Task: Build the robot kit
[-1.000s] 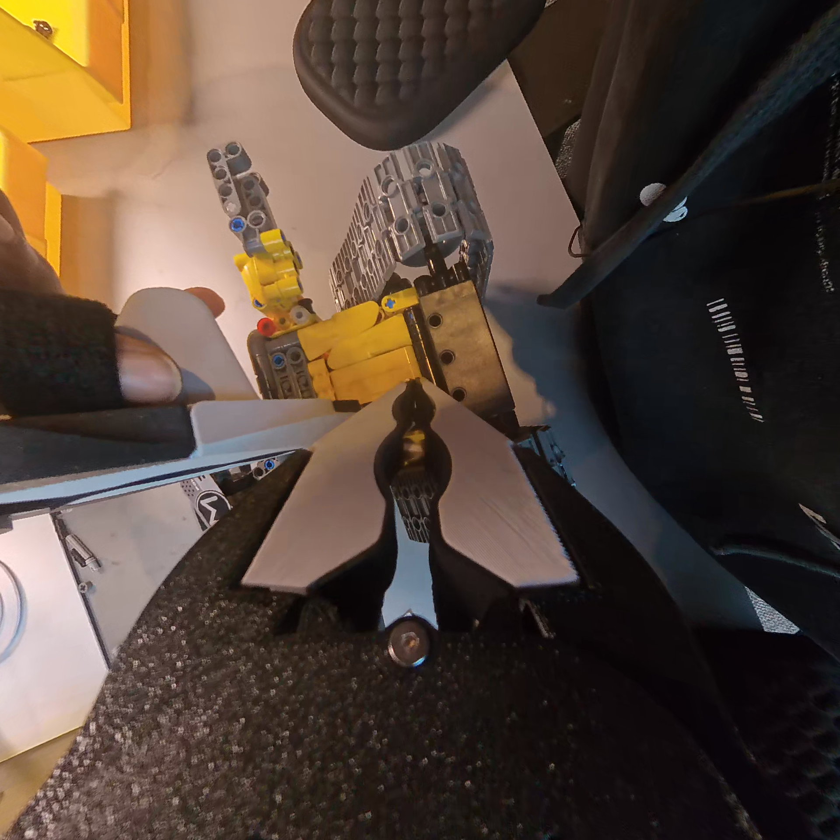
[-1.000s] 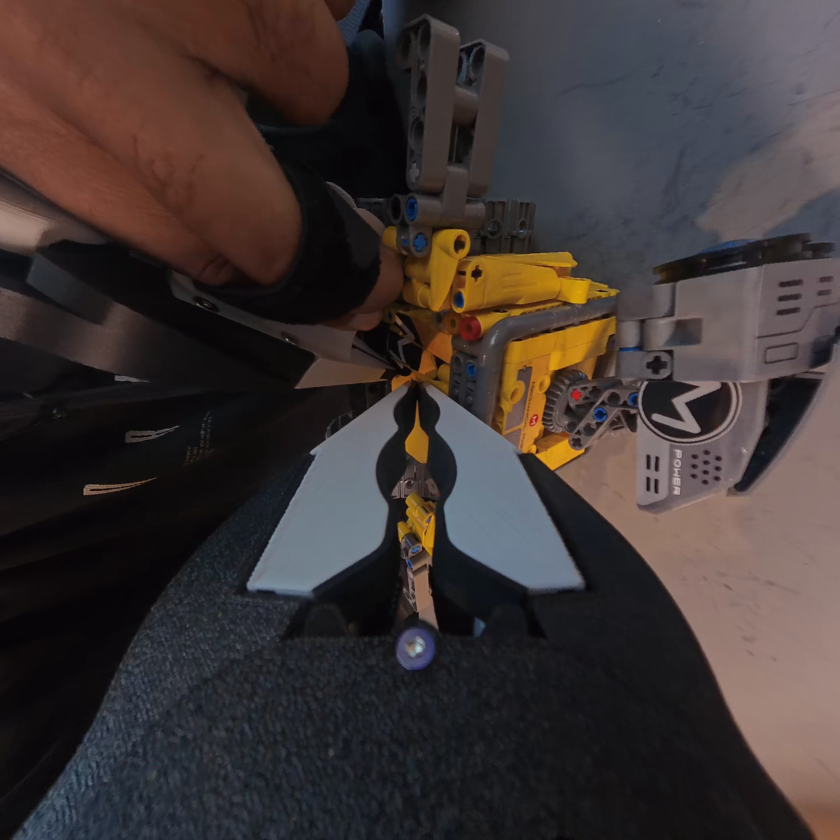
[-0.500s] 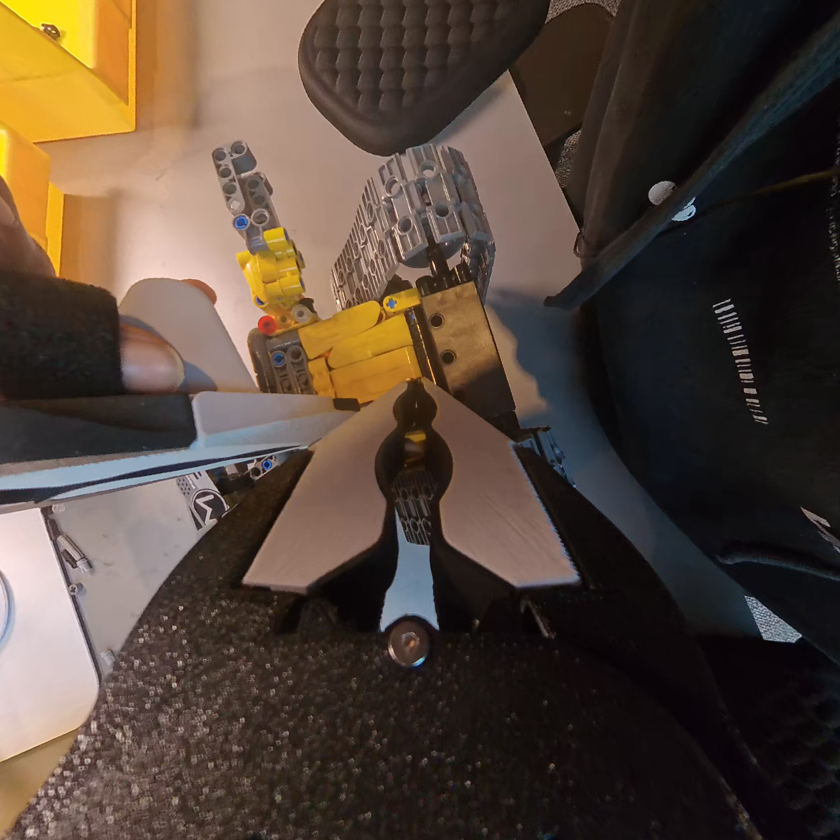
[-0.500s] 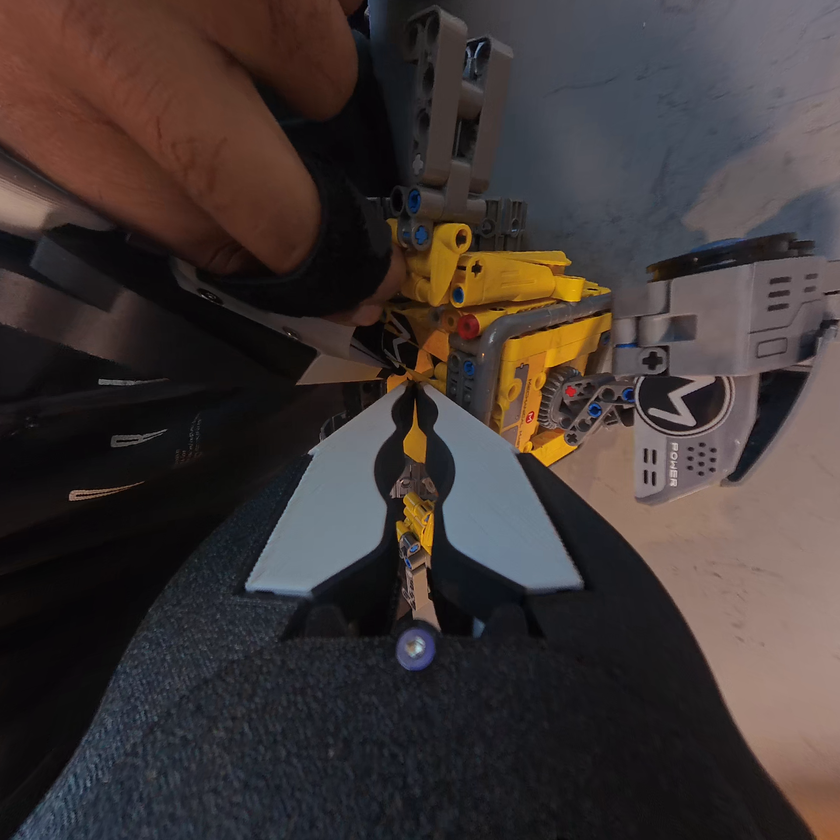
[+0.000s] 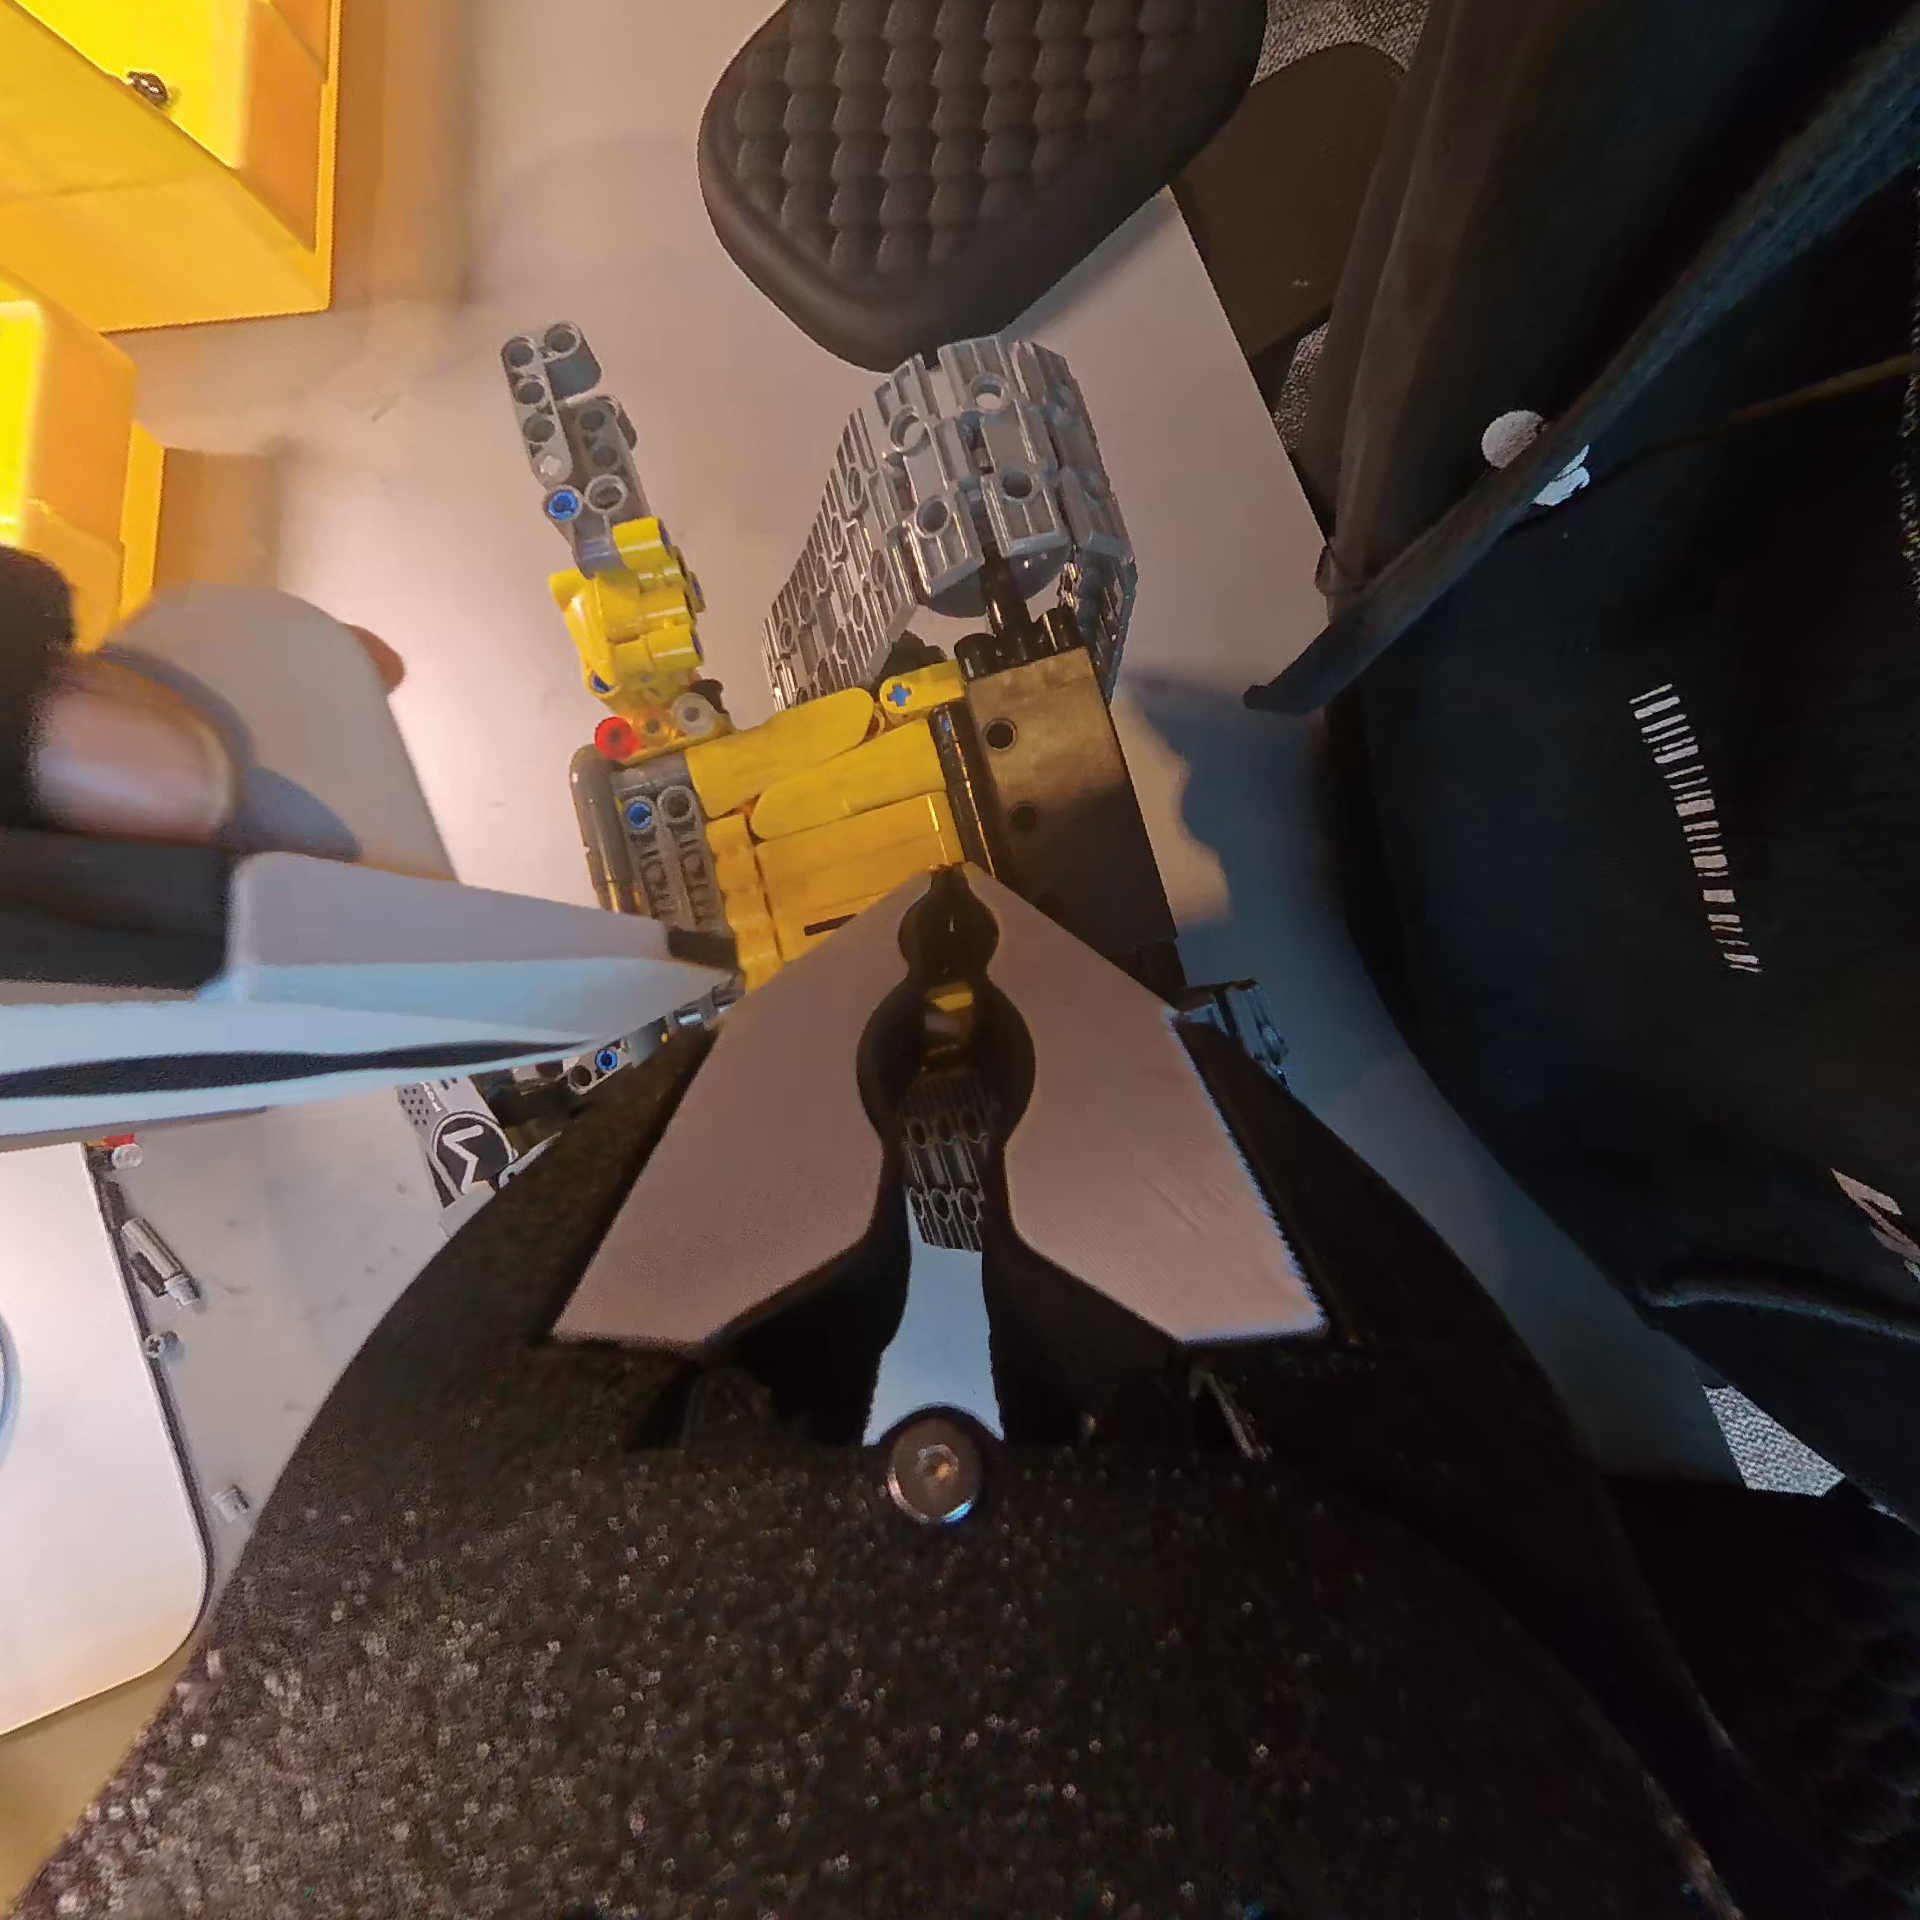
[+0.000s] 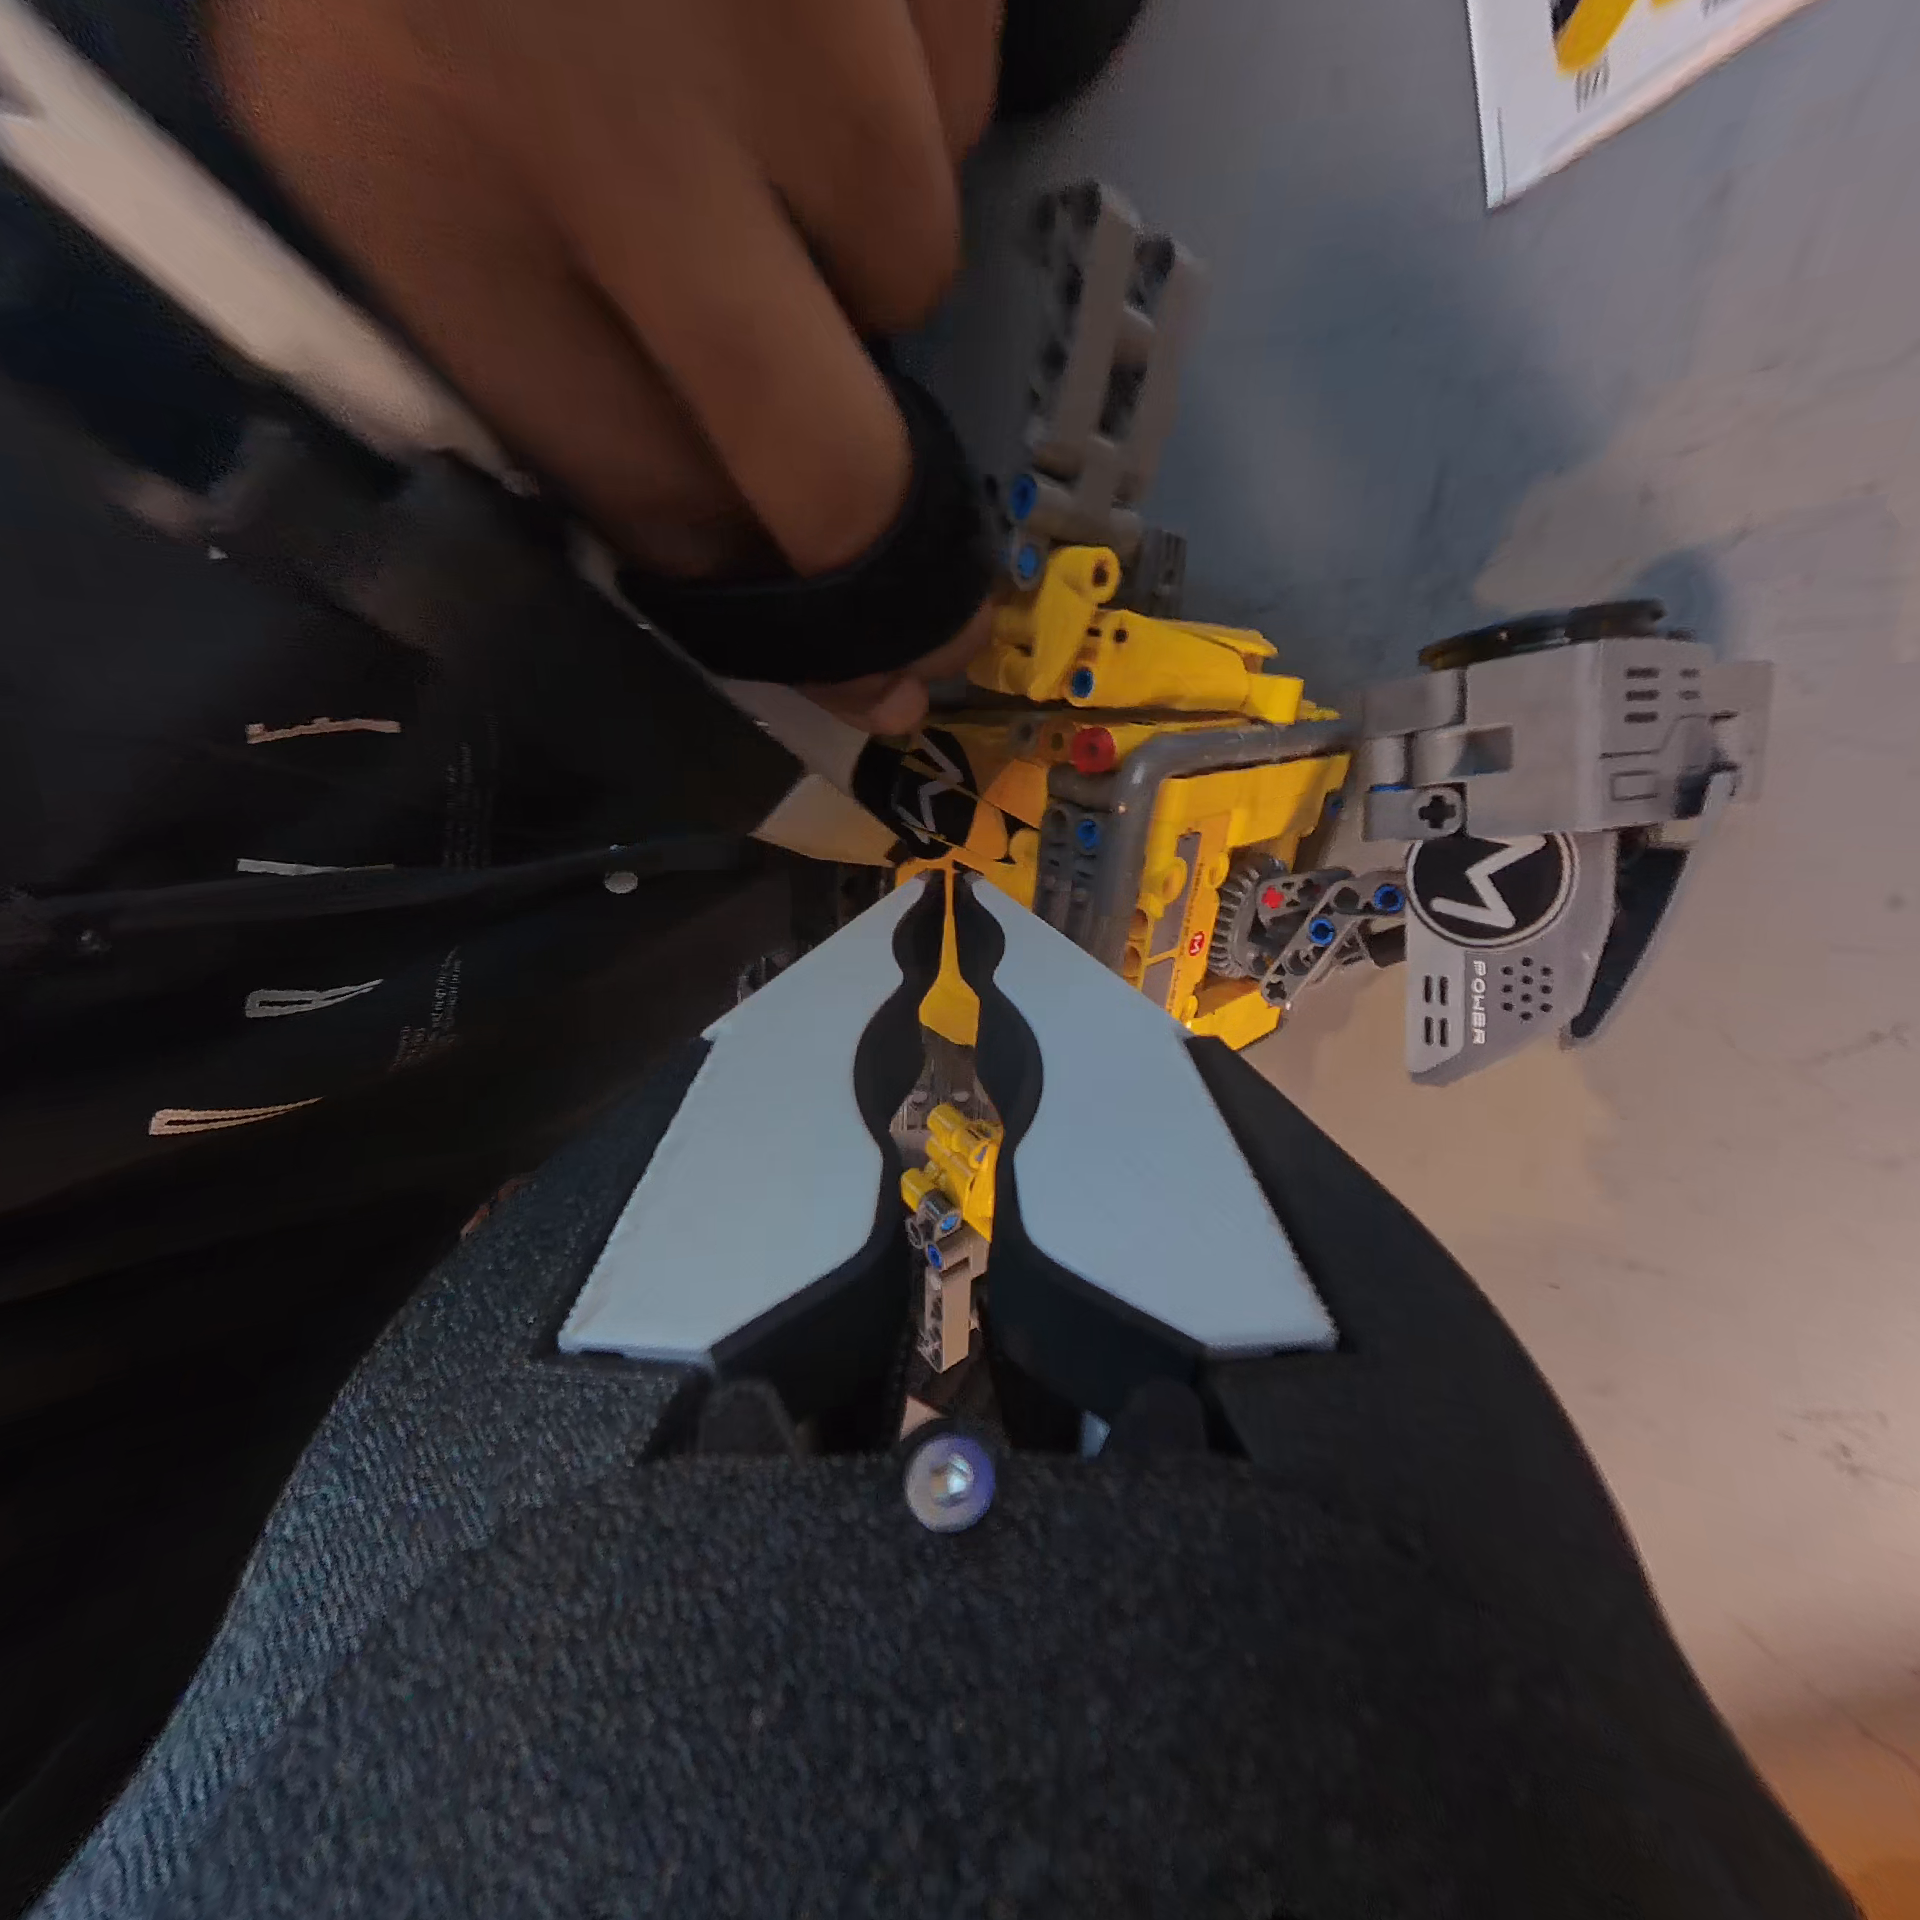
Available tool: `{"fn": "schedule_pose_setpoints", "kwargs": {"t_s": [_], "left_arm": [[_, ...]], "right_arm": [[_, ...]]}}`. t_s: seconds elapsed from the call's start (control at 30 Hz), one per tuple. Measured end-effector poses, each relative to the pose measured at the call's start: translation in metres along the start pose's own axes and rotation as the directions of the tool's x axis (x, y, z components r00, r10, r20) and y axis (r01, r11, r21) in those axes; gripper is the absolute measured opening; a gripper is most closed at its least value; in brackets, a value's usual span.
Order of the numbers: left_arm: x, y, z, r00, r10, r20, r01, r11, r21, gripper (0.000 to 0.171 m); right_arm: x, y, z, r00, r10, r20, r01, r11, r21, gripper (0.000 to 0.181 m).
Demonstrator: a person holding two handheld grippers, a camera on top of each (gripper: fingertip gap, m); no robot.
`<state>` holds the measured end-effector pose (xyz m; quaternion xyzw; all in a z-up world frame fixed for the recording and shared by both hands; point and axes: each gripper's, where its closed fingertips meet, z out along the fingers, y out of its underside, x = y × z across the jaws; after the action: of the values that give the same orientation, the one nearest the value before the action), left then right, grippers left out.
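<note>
A yellow and grey brick-built tracked vehicle model (image 5: 831, 800) lies on a pale table, with grey tracks (image 5: 966, 499) and a grey jointed arm (image 5: 571, 436). My left gripper (image 5: 948, 883) is shut on the model's yellow body beside a black block (image 5: 1049, 790). In the right wrist view the model (image 6: 1195, 821) carries a grey power unit (image 6: 1507, 831). My right gripper (image 6: 943, 883) is shut on a thin yellow part of it. The left gripper, held by a hand (image 6: 623, 260), pinches the model from the upper left. The right gripper's fingers (image 5: 447, 935) come in from the left in the left wrist view.
Yellow boxes (image 5: 156, 156) stand at the far left. A black dimpled pad (image 5: 966, 156) overhangs the table behind the model. Dark clothing (image 5: 1662, 831) fills the right side. A white device (image 5: 62, 1455) lies at the lower left. A printed sheet (image 6: 1621, 83) lies at the top right.
Both grippers stay shut on the model. The right wrist view has swung, bringing the printed sheet into view; the hand on the left gripper is blurred by motion.
</note>
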<state>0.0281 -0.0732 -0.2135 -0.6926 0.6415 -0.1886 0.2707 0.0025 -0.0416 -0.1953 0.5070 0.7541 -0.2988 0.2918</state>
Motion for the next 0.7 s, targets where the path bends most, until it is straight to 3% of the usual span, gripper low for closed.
{"fn": "schedule_pose_setpoints", "kwargs": {"t_s": [0.17,0.33,0.7], "left_arm": [[0.000,-0.001,-0.001,1.000,0.000,0.014,-0.001,1.000,0.016,0.000],[-0.001,-0.001,-0.002,0.999,-0.003,0.052,0.001,0.999,0.035,0.000],[-0.001,0.001,-0.001,0.994,0.011,0.110,-0.008,1.000,-0.022,0.000]], "right_arm": [[-0.012,0.004,0.007,0.992,-0.112,-0.052,0.114,0.992,0.046,0.003],[-0.005,0.008,0.028,0.993,-0.091,-0.077,0.098,0.990,0.097,0.000],[0.008,0.007,0.016,0.980,-0.077,-0.185,0.093,0.992,0.080,0.000]]}}
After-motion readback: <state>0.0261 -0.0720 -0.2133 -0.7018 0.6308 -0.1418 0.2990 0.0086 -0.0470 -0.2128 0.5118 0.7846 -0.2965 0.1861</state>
